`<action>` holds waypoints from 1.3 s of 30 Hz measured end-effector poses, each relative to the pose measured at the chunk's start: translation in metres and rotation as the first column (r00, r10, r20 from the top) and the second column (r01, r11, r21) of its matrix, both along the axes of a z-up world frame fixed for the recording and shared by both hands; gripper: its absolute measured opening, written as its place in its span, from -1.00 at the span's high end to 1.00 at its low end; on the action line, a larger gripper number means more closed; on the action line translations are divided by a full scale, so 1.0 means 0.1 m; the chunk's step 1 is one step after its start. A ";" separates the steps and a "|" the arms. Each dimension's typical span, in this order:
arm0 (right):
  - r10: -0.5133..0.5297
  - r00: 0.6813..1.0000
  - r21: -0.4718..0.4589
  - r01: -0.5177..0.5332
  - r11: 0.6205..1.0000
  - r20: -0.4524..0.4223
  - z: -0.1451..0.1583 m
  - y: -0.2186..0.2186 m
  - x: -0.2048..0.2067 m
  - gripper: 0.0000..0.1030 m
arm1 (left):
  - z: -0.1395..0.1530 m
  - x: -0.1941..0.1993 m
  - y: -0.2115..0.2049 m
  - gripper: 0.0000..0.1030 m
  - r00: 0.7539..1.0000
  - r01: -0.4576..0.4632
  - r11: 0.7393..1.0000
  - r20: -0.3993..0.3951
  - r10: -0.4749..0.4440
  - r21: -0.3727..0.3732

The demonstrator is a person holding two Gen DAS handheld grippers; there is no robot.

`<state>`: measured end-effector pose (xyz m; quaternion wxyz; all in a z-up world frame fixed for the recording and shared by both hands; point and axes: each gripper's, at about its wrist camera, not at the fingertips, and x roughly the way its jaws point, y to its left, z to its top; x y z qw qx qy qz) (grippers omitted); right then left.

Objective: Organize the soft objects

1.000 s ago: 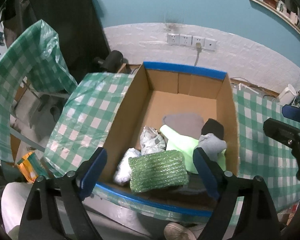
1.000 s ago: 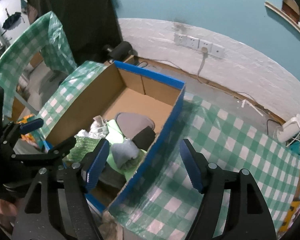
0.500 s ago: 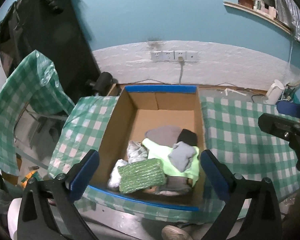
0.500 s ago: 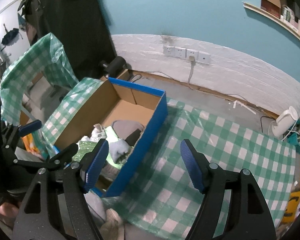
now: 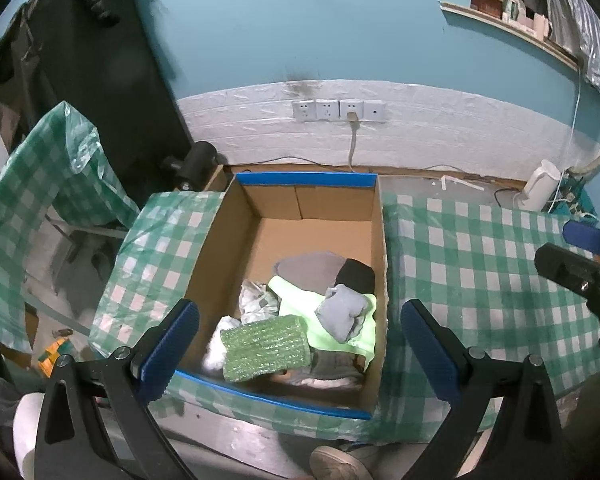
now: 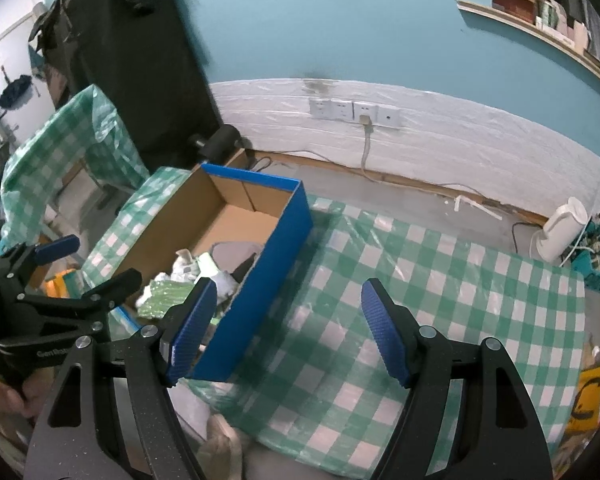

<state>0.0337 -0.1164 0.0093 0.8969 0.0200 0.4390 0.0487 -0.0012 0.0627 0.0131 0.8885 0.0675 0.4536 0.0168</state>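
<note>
The box (image 5: 380, 264) now looks smaller than a second ago; both grippers have backed away, so the placing step seems done. In its 6 o'clock half lie the soft things: green pad (image 5: 266, 348), lime cloth (image 5: 300, 306), grey sock (image 5: 342, 316). The left gripper (image 5: 300, 348) has spread to its widest, empty. The right gripper (image 6: 286, 332) stands moderately wide, empty. Only the right view shows the box's blue outside and bare cloth (image 6: 440, 280) at 3 o'clock.

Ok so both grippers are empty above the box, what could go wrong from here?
The cardboard box sits in a gap between two tablecloth-covered surfaces; a bump might tip it. The soft things pile at its near end, with the green bubble wrap near the near rim, so it might spill out.
</note>
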 end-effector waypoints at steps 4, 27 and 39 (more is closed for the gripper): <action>-0.018 1.000 0.007 0.018 1.000 -0.004 -0.02 -0.06 0.01 -0.44 | -0.03 0.01 -0.04 -0.97 1.000 0.009 1.000 -0.013 -0.009 -0.002; -0.030 0.999 0.012 0.031 0.999 -0.038 -0.13 -0.21 -0.11 -0.44 | -0.05 -0.02 -0.12 -0.97 0.999 0.022 1.000 -0.030 -0.022 0.010; -0.032 0.999 0.022 0.033 0.999 -0.038 -0.10 -0.22 -0.11 -0.44 | -0.05 -0.02 -0.15 -0.97 0.999 0.032 0.999 -0.030 -0.031 0.019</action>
